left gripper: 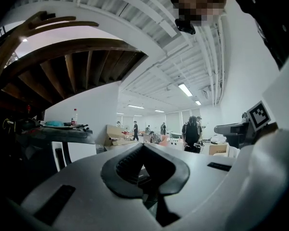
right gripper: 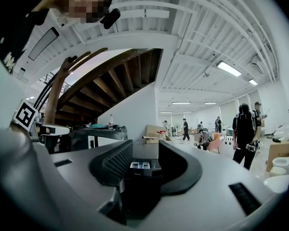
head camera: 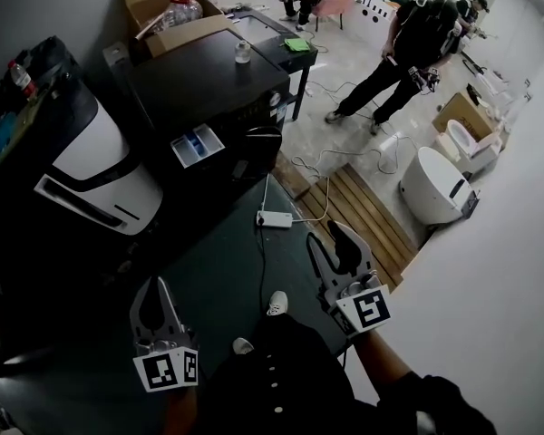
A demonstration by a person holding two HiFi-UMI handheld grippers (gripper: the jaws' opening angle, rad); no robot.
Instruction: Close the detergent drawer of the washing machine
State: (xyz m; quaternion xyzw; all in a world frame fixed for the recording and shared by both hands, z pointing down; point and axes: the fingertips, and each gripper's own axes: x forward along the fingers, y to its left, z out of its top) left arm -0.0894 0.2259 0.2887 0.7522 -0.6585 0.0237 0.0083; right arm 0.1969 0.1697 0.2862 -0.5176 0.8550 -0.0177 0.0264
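Not started — detergent drawer open, both grippers well short of it.
Dark washing machine (head camera: 208, 89) stands ahead, and its detergent drawer (head camera: 197, 145) sticks out of the upper front with its white-and-blue compartments showing. Nothing is done yet — the approach and the whole push-in are left. Right gripper (head camera: 327, 236) has its jaws apart and empty; in the right gripper view the drawer shows far off between them. Left gripper (head camera: 155, 288) has its jaws together and empty, at lower left, well apart from the machine.
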